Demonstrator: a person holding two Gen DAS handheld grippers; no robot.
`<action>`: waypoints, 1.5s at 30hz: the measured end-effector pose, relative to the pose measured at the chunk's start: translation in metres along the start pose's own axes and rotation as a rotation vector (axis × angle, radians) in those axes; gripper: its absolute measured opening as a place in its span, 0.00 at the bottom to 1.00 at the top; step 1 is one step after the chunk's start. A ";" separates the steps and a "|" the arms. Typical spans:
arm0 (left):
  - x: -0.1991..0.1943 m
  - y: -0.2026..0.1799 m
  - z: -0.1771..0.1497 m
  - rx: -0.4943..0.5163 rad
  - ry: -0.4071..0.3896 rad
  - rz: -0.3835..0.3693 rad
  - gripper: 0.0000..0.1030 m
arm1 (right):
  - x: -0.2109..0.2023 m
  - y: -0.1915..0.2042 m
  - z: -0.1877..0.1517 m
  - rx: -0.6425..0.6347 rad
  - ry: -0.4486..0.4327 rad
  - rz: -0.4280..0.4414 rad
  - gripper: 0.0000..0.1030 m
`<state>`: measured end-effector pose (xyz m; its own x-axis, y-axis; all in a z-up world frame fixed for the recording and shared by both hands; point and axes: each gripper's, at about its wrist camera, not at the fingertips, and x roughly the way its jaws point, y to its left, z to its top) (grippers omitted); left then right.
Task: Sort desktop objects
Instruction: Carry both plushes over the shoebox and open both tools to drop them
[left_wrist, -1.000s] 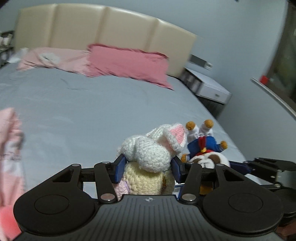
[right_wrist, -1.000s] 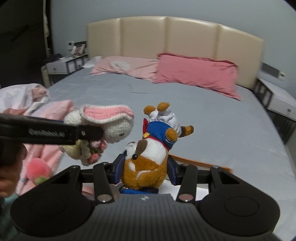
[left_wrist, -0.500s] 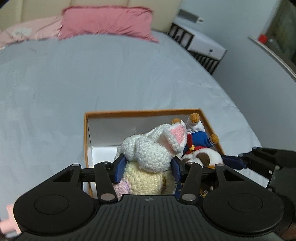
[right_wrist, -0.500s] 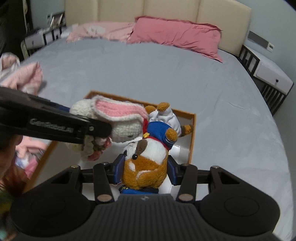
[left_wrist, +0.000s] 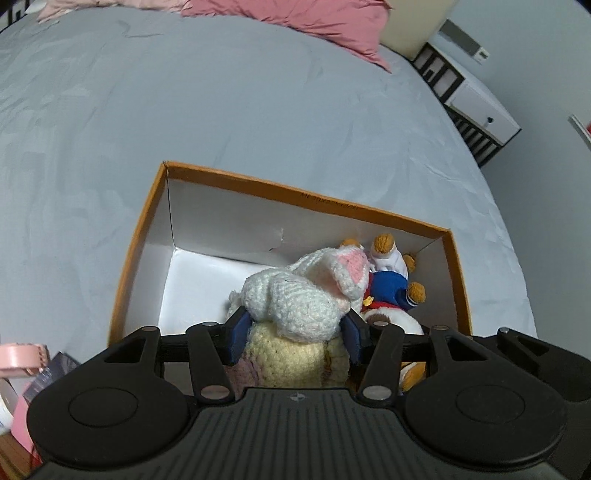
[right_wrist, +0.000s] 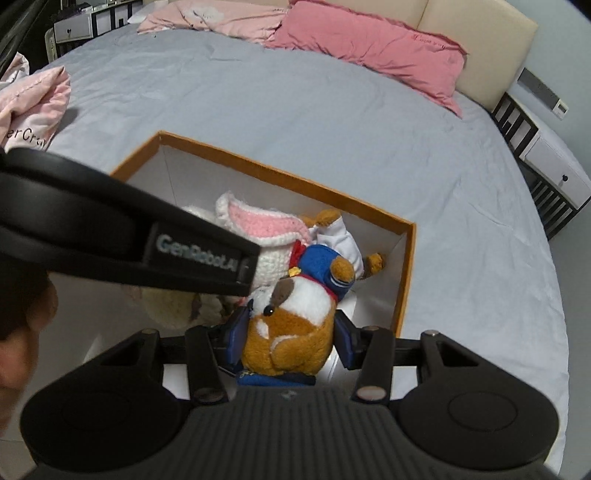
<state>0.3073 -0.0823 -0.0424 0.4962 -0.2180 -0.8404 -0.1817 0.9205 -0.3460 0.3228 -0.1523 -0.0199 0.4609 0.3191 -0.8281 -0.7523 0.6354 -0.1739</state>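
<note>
Left tongs (left_wrist: 293, 341) gripped a white crocheted bunny (left_wrist: 295, 306); right tongs (right_wrist: 286, 341) gripped a brown plush dog (right_wrist: 291, 325), both inside an orange-rimmed cardboard box (left_wrist: 140, 236).

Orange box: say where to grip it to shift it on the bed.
Grip the orange box by its right wall, coming down from above with jaws astride the thin upright rim. That wall is bare and nearest; the crochet rabbit and plush dog crowd the inside.
</note>
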 end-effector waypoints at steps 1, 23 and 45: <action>0.003 0.001 -0.001 -0.008 0.009 0.006 0.58 | 0.002 0.001 0.000 -0.004 0.007 0.003 0.49; -0.002 0.000 0.001 0.167 0.046 -0.044 0.69 | -0.025 0.009 -0.022 -0.233 -0.061 0.036 0.55; -0.007 -0.005 -0.029 0.516 0.112 -0.037 0.32 | -0.014 0.048 -0.072 -0.564 -0.025 -0.176 0.24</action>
<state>0.2800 -0.0948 -0.0468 0.3954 -0.2603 -0.8809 0.2899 0.9454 -0.1492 0.2465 -0.1763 -0.0552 0.6068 0.2634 -0.7499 -0.7948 0.2106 -0.5692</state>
